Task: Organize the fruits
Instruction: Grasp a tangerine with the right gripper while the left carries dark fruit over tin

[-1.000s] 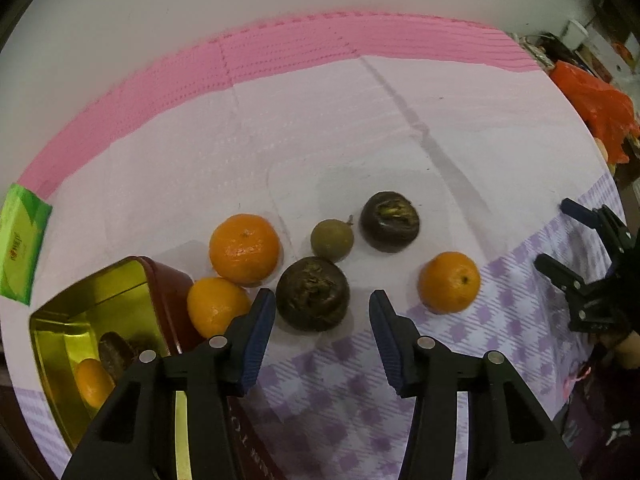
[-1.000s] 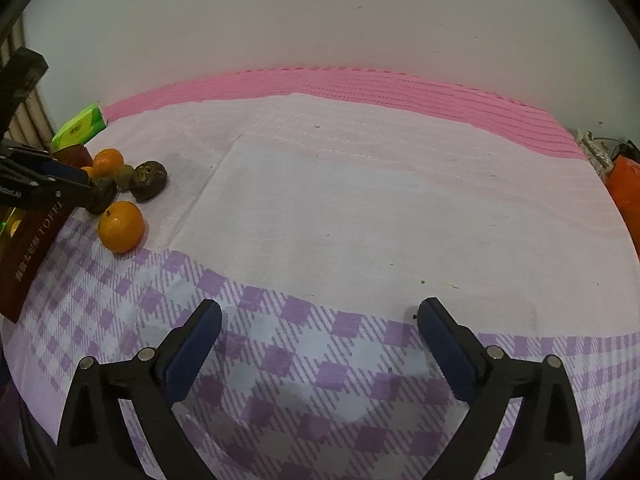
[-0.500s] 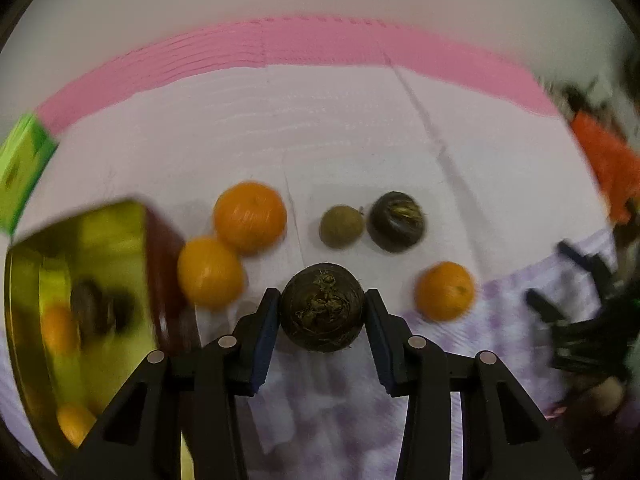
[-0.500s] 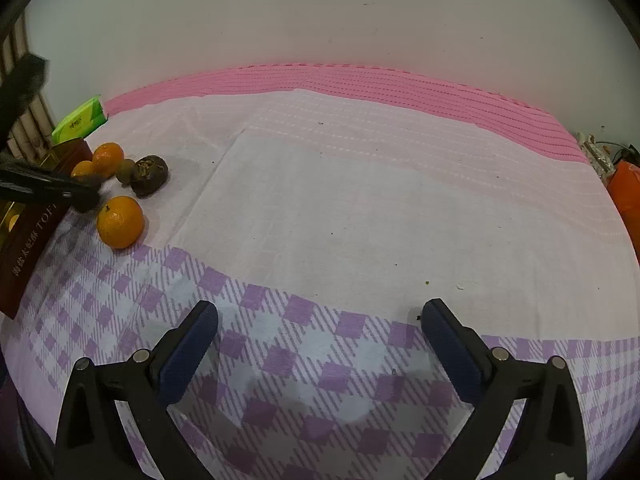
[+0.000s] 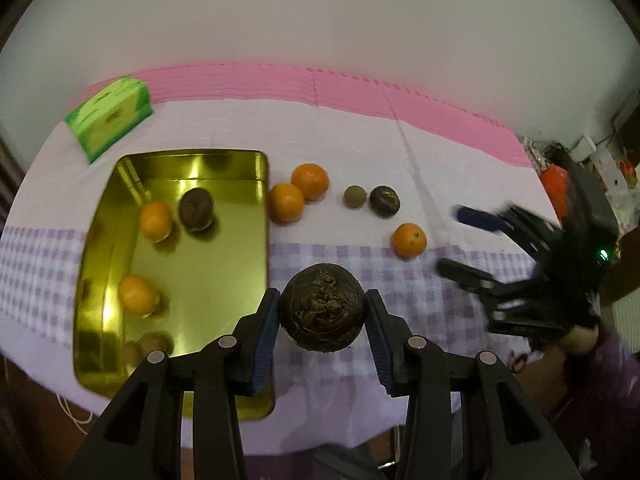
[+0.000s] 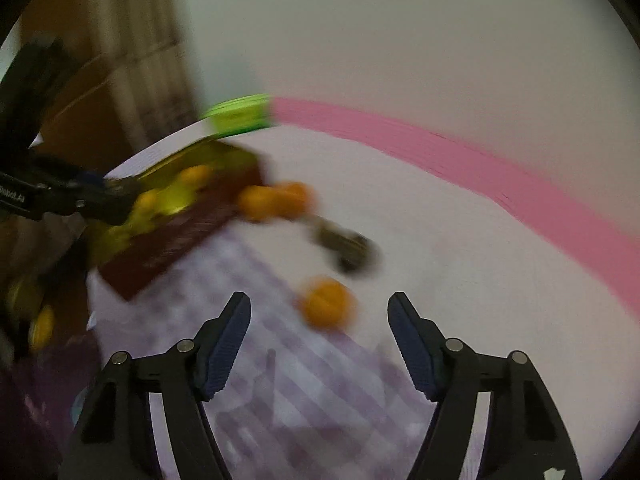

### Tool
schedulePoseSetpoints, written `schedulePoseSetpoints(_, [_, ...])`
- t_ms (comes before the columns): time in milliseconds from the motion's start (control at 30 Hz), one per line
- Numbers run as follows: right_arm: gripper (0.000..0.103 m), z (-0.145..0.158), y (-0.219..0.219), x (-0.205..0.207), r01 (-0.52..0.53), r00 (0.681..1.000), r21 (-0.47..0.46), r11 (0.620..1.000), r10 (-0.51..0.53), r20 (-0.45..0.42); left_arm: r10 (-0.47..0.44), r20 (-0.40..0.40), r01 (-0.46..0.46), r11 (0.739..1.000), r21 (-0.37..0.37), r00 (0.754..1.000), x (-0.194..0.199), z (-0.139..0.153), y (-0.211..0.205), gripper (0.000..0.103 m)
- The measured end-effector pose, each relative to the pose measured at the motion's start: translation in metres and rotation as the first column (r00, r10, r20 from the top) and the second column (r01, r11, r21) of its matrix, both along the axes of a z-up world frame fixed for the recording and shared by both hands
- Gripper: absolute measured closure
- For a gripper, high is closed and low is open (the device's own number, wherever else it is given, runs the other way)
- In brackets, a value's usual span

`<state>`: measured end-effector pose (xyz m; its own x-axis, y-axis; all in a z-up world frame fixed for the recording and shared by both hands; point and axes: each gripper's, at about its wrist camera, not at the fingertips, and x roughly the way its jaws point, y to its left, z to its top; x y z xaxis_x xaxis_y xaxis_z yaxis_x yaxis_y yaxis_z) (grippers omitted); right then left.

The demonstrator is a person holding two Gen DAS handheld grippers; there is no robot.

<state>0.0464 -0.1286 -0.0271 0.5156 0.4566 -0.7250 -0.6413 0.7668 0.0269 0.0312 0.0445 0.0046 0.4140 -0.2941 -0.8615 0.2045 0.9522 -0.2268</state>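
Tongs in the left hand (image 5: pixel 322 310) are clenched on a dark brown, wrinkled fruit (image 5: pixel 322 306), lifted above the checked cloth on the tabletop (image 5: pixel 420 152), just right of the gold tin (image 5: pixel 262 248). The tin already holds two oranges and a dark fruit, with one or two more at its near end. The blue pads touch only the sides of the round fruit, so it could roll out and drop short of the tin, or strike the rim. The right tongs (image 6: pixel 320 334) are closing, with nothing between them; a loose orange (image 6: pixel 326 304) lies on the cloth just beyond the tips. That view is heavily blurred, so a hurried grab could knock the orange away. Four more fruits sit near the tin.
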Motion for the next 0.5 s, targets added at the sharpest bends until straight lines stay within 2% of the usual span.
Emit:
schedulePoseSetpoints(67, [0.041,0.006,0.036,0.011,-0.146,0.989,-0.067,0.987,0.147,0.019,0.012,0.011,-0.011,1.0,-0.013,1.0,-0.008,0.006,0.01,0.06])
schedulePoseSetpoints(100, [0.042,0.008,0.055,0.016,-0.228,0.972,-0.111,0.967,0.232,0.026,0.019,0.016,-0.018,1.0,-0.015,1.0,-0.01,0.009,0.014,0.06])
schedulePoseSetpoints(167, [0.047,0.006,0.086,0.024,-0.338,0.935,-0.21,0.917,0.353,0.037,0.031,0.022,-0.031,0.999,-0.018,0.999,-0.013,0.013,0.018,0.06])
schedulePoseSetpoints(233, [0.049,0.0,0.113,0.032,-0.427,0.891,-0.304,0.851,0.453,0.016,0.045,0.022,-0.045,0.999,-0.024,0.999,-0.016,0.017,0.027,0.06])
schedulePoseSetpoints(367, [0.051,-0.005,0.139,0.051,-0.509,0.827,-0.405,0.759,0.563,0.016,0.072,0.028,-0.071,0.997,-0.037,0.997,-0.016,0.023,0.044,0.06])
schedulePoseSetpoints(433, [0.051,-0.011,0.148,0.065,-0.525,0.813,-0.442,0.727,0.582,-0.007,0.082,0.029,-0.08,0.996,-0.042,0.996,-0.015,0.024,0.051,0.06])
schedulePoseSetpoints(500, [0.051,-0.019,0.145,0.076,-0.53,0.811,-0.461,0.711,0.585,-0.031,0.092,0.029,-0.09,0.995,-0.049,0.995,-0.011,0.024,0.057,0.06])
